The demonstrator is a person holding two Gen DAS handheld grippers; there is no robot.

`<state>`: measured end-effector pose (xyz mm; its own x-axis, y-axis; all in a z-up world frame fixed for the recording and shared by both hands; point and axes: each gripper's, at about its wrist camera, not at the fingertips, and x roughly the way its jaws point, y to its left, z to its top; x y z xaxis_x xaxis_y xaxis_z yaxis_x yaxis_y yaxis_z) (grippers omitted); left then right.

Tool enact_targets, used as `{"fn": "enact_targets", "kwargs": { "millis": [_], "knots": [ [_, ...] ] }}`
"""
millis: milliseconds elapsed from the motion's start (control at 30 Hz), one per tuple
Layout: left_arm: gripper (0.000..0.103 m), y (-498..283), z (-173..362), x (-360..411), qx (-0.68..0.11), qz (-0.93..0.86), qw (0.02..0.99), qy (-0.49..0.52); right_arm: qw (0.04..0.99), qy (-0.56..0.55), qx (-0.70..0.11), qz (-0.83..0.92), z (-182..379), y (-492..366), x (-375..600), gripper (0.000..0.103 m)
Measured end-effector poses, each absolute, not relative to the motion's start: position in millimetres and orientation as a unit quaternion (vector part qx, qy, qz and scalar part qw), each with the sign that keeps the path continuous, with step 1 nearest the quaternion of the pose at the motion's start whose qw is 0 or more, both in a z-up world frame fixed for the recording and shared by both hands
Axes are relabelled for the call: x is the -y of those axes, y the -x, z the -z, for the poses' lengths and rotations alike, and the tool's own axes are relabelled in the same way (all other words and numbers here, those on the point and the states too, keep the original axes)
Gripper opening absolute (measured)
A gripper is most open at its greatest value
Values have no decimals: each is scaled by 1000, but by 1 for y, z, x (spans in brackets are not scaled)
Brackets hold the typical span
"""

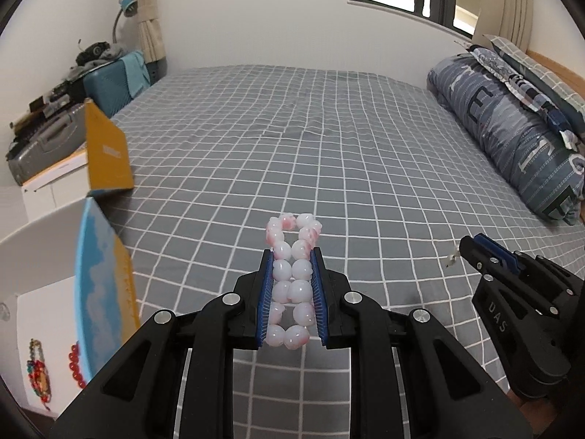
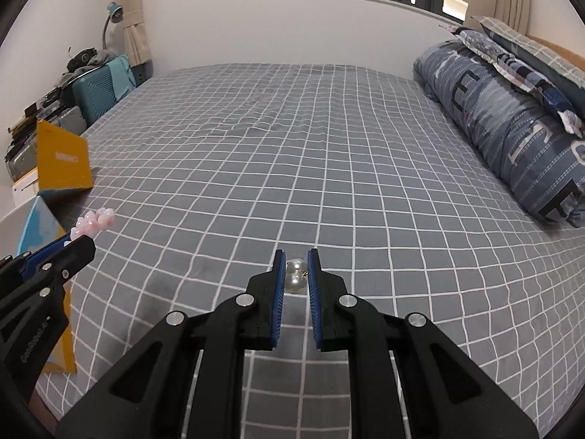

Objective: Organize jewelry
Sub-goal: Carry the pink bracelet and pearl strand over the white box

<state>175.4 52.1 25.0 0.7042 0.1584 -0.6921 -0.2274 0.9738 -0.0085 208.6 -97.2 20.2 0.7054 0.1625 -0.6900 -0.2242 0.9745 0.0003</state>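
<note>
My left gripper (image 1: 292,256) is shut on a pink and white bead bracelet (image 1: 292,278), squeezed flat between the blue pads and held above the grey checked bed. It also shows in the right wrist view (image 2: 95,221) at the left. My right gripper (image 2: 295,252) is shut on a pearl earring (image 2: 296,276) with two pearls. In the left wrist view the right gripper (image 1: 462,252) is at the right, with the earring (image 1: 451,258) at its tip. An open box (image 1: 55,292) at the left holds red and multicoloured bead bracelets (image 1: 38,373).
The box's blue and yellow flap (image 1: 102,292) stands up beside my left gripper, and a yellow flap (image 1: 106,150) stands further back. A rolled blue quilt (image 1: 512,135) and pillows lie along the bed's right side. Suitcases (image 1: 106,84) stand at the far left.
</note>
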Motion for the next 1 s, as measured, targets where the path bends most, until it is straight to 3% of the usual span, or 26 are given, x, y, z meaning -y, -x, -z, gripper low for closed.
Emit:
{"fn": "enact_targets", "kwargs": {
  "millis": [433,1000],
  "knots": [
    [20,-127,-59,-78,-354,-139,924,33,913,48,-378,-144,-37,-175,53,12],
    [20,-34,-92,-172,-326,-218,918,63,910,67,-328,-244,-89,-99,-65,12]
  ]
}}
